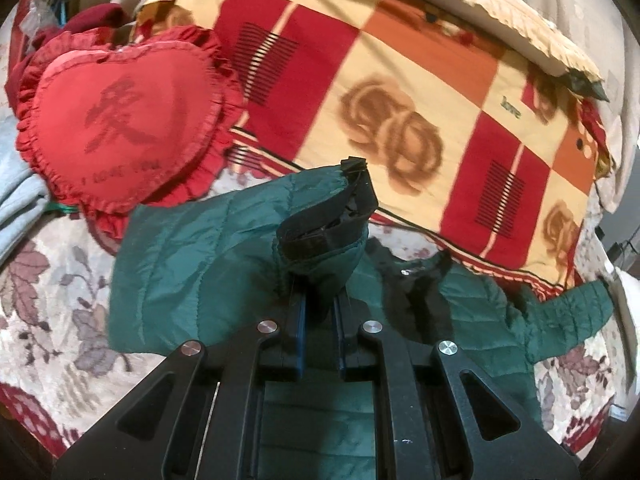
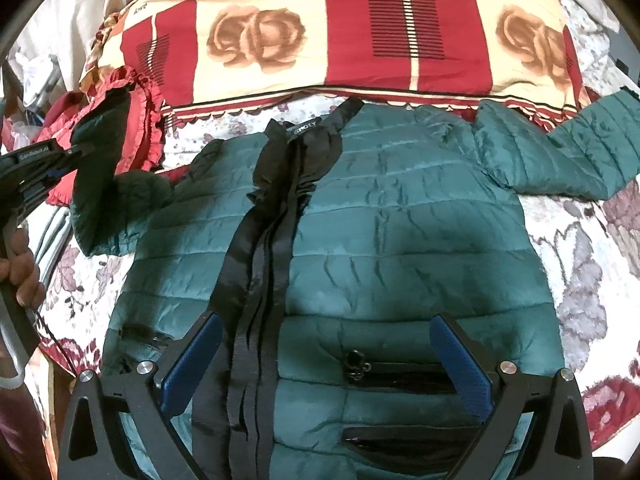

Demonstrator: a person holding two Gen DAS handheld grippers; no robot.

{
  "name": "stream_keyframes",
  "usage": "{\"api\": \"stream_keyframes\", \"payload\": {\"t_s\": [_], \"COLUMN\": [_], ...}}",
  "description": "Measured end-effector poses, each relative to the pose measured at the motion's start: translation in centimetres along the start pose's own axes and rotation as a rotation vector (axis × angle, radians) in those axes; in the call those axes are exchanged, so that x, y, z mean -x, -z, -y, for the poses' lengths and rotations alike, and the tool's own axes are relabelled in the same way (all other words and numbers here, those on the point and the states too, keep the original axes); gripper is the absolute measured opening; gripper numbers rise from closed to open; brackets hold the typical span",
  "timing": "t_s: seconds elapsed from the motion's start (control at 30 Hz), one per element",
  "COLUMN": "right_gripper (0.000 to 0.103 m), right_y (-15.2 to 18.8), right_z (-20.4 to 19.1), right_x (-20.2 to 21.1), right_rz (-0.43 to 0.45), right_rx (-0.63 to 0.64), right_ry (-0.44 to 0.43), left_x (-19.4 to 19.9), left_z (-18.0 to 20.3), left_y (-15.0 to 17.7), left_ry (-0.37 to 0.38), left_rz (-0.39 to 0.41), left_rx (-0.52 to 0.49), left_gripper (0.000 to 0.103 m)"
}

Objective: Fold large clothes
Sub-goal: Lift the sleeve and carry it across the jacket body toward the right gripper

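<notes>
Sleeve-fold step: left tongs [image 1: 320, 300] clamped on cuff [image 1: 320, 240] of green jacket [image 2: 400, 240], which lies flat on bed [image 2: 580, 280]. Right tongs [image 2: 326, 364] apart, hovering over the near hem. Next: lay sleeve across chest.

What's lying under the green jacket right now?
The green jacket lies on a floral bedspread, showing on both sides. Its collar end nearly meets the checked quilt. Whatever sits beneath the jacket's body is covered. The left gripper holds one sleeve lifted.
</notes>
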State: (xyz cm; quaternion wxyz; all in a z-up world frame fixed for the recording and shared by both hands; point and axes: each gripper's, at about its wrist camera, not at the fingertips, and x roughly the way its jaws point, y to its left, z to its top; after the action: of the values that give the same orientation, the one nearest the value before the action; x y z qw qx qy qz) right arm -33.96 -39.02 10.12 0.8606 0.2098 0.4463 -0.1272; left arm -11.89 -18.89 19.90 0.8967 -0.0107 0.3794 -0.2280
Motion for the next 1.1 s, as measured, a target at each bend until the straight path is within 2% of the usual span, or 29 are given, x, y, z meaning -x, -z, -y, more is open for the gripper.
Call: {"api": "stream_keyframes", "payload": {"t_s": [0.4, 1.1], "right_gripper": [0.103, 0.103], "right_y": [0.2, 0.7], "right_z": [1.7, 4.4], "right_x": [0.2, -0.4], "right_rz": [0.000, -0.025], "right_rx": [-0.030, -0.083], "right_ry": [-0.001, -0.009], "left_x": [-1.7, -4.9], "left_z": [5.8, 13.6], "left_y": [0.7, 1.8], "left_ry": [0.089, 0.193], "left_rz": [-0.037, -0.105], "left_rx": [-0.032, -0.087], "left_gripper": [0.010, 0.010]}}
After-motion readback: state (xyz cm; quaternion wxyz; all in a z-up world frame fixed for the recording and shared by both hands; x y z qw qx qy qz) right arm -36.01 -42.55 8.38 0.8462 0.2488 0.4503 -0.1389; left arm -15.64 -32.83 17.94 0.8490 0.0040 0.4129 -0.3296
